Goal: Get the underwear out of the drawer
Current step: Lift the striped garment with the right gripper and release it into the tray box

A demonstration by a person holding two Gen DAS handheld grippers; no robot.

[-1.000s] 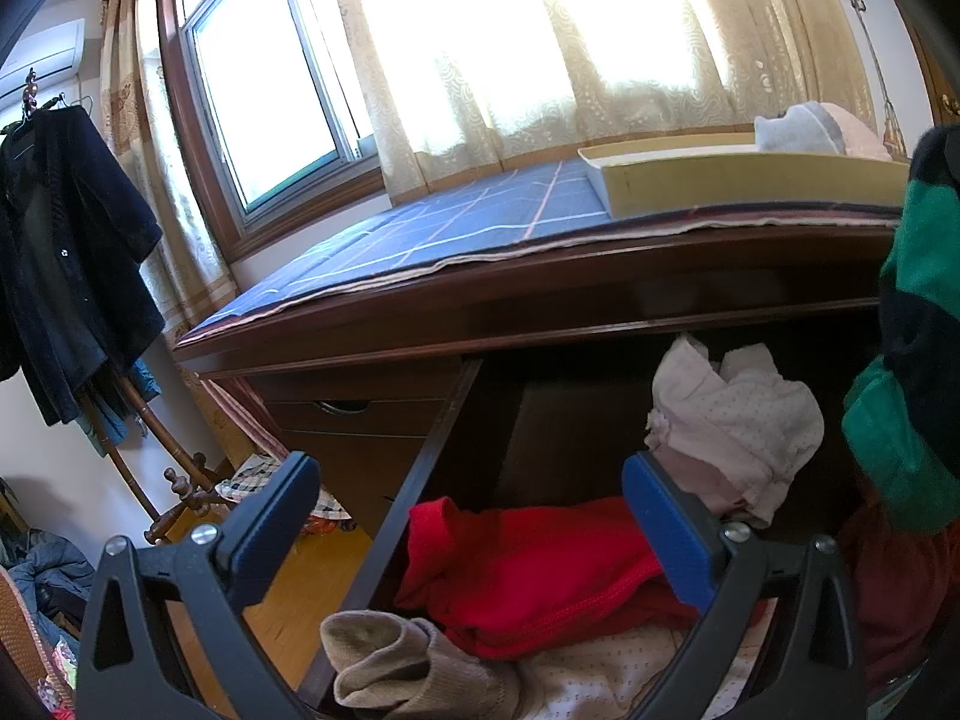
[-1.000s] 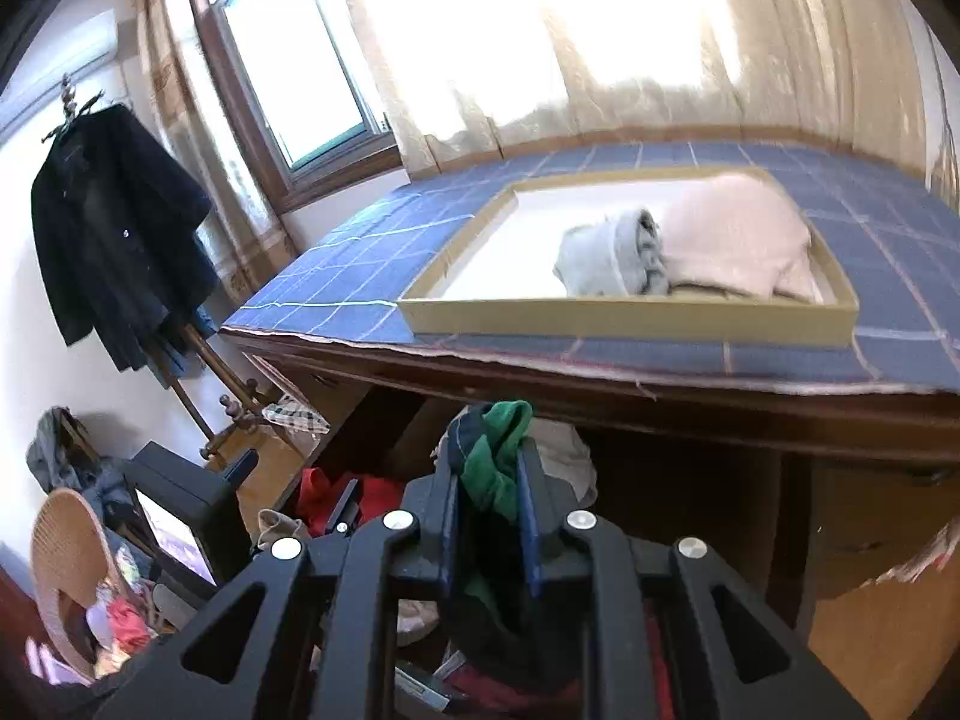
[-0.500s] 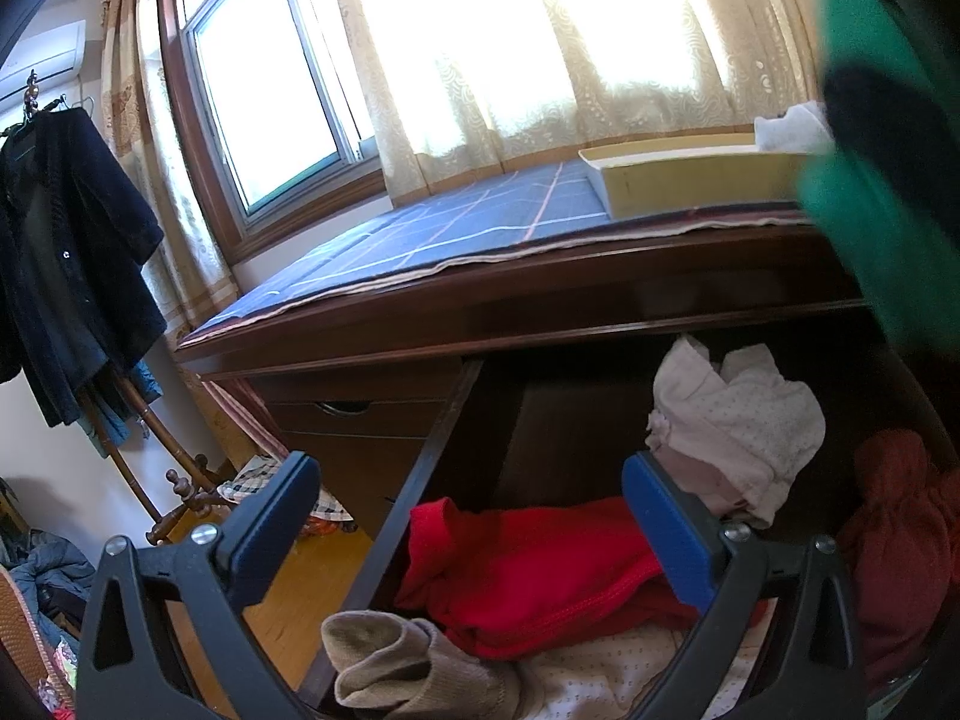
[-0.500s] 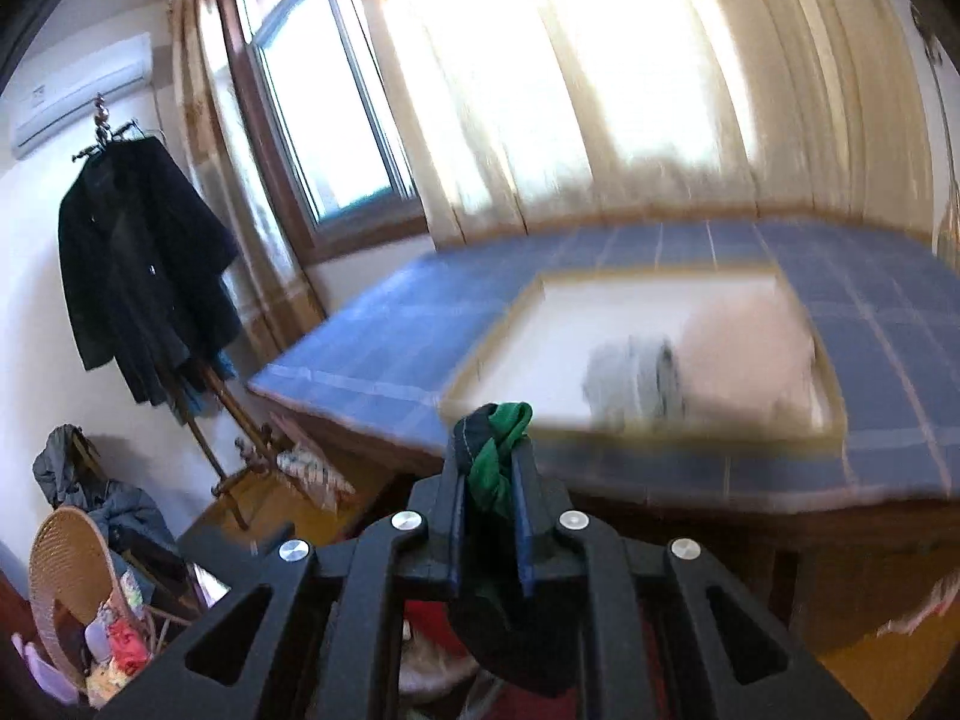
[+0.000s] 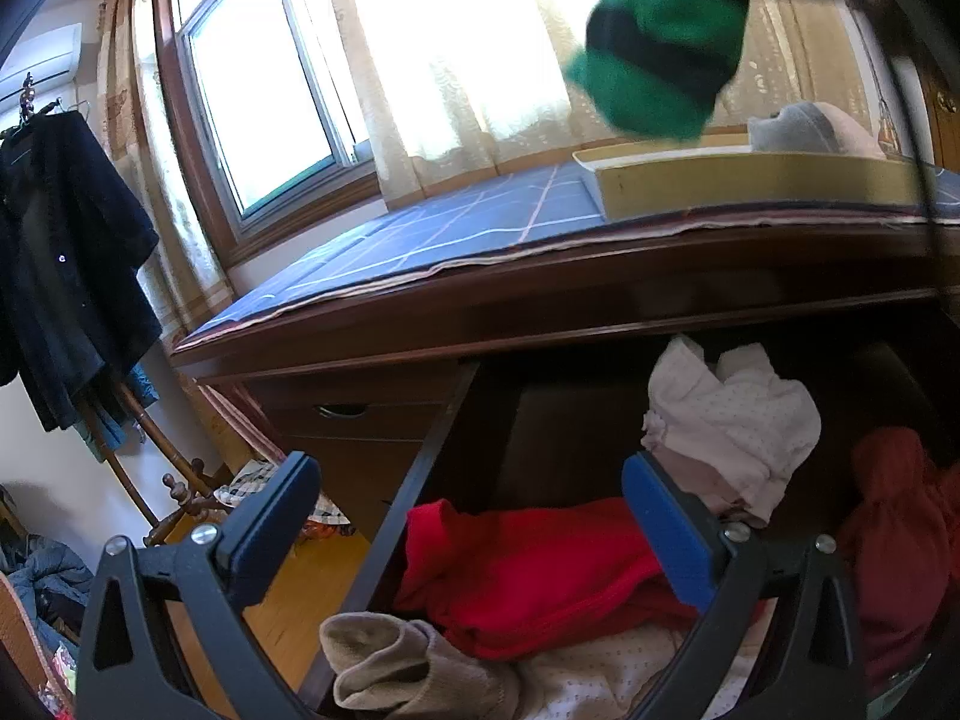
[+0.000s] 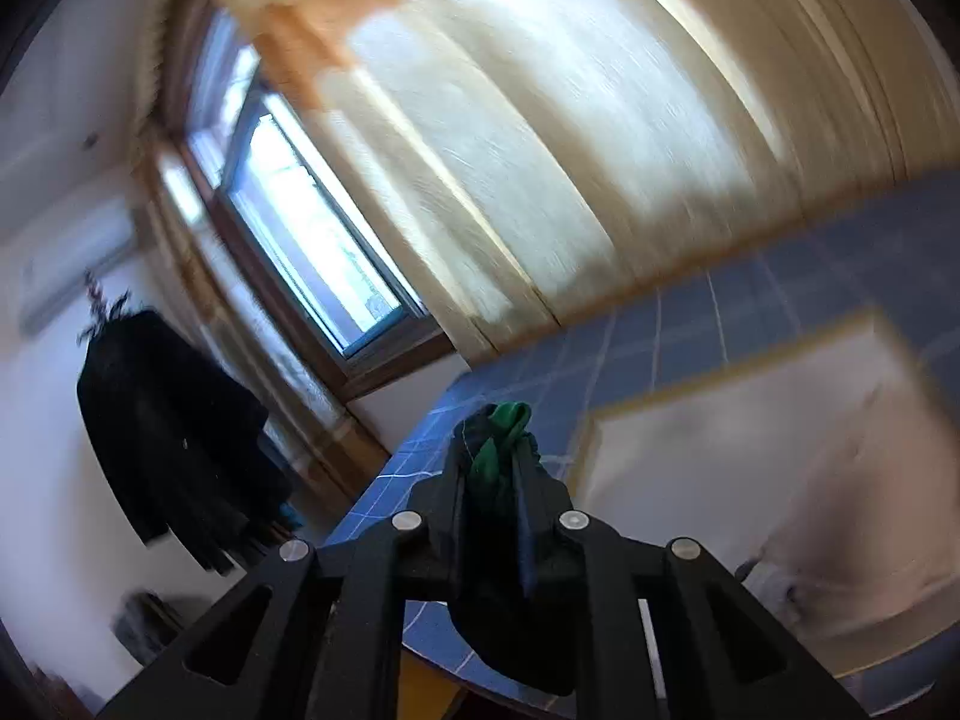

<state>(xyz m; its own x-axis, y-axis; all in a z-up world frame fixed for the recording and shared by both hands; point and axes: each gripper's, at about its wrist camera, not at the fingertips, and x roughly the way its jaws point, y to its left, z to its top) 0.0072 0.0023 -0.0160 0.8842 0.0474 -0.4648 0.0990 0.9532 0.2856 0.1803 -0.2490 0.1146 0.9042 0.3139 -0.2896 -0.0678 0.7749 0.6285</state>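
The left gripper [image 5: 468, 516] sits low in the left wrist view, its blue-padded fingers [image 5: 666, 531] spread wide with nothing between them, poised over the open drawer [image 5: 414, 516]. The right gripper [image 6: 495, 480] points slightly downward and is rolled, jaws clamped narrow on the green-and-black striped underwear [image 5: 660, 54], which hangs at the upper right of the left wrist view, above the tray [image 5: 738, 183]. A second ago that garment hung at the right edge beside the drawer; it has since risen clear, and the drawer contents are unchanged. Left to right in the drawer: a beige sock [image 5: 408, 669], a red garment [image 5: 528, 570], a pale dotted garment [image 5: 732, 426]. A blue checked cloth [image 5: 456, 228] covers the desk top below the curtained window [image 5: 270, 90].
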